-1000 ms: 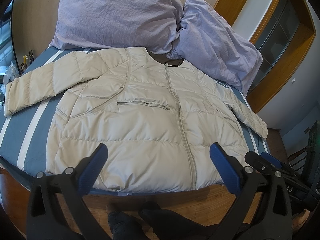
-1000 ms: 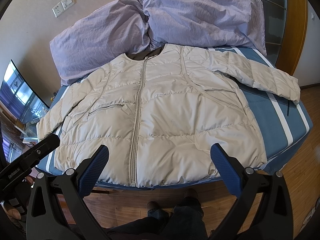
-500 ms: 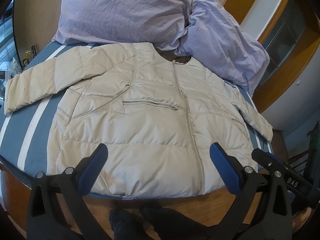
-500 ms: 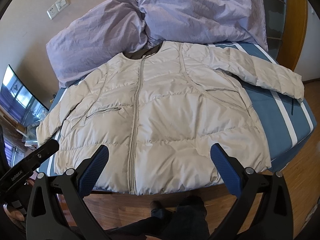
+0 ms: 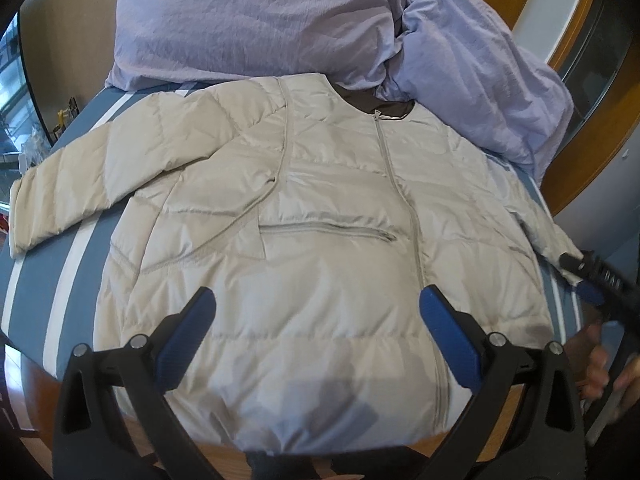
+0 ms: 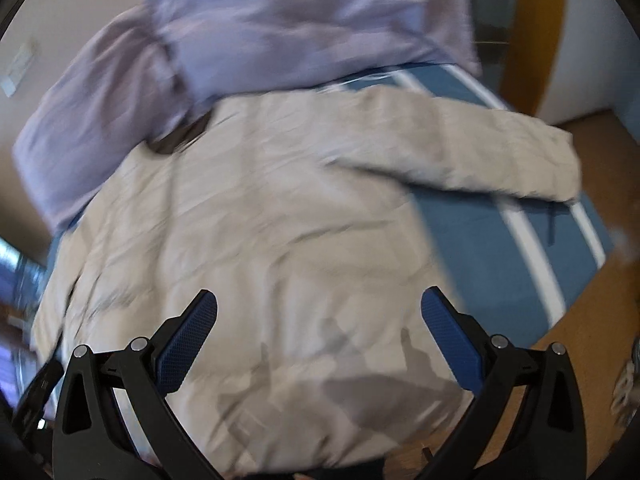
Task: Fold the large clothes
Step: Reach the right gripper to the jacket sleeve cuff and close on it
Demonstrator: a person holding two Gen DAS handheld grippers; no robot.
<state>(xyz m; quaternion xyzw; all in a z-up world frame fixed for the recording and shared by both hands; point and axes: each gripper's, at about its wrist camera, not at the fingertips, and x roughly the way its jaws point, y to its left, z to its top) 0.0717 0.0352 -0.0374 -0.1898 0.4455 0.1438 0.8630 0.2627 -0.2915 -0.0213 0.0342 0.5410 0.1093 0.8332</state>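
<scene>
Blue pads line the left gripper [image 5: 316, 332], whose fingers stand wide apart with nothing between them, hanging over the near hem of the jacket [image 5: 320, 248]. Equally spread and empty is the right gripper [image 6: 318, 334], above the jacket's near right part; its view is smeared with blur. Cream and quilted, the jacket lies flat, front up and zipped, on the bed [image 5: 36, 280], its hem at the near edge and its collar at the far end, touching the pillows [image 5: 256, 20]. A chest pocket zip runs crosswise just left of the main zip. One sleeve [image 5: 100, 172] stretches out to the left over the blue cover and its white stripes; the other sleeve [image 6: 492, 156] reaches right, its cuff near the bed's right edge. In the left wrist view the right gripper's tip shows at the right, at that cuff, though whether it touches cannot be told, with a hand [image 5: 600, 364] behind it. Two lilac pillows lean at the far end. Wooden floor [image 6: 580, 320] lies right of the bed.
</scene>
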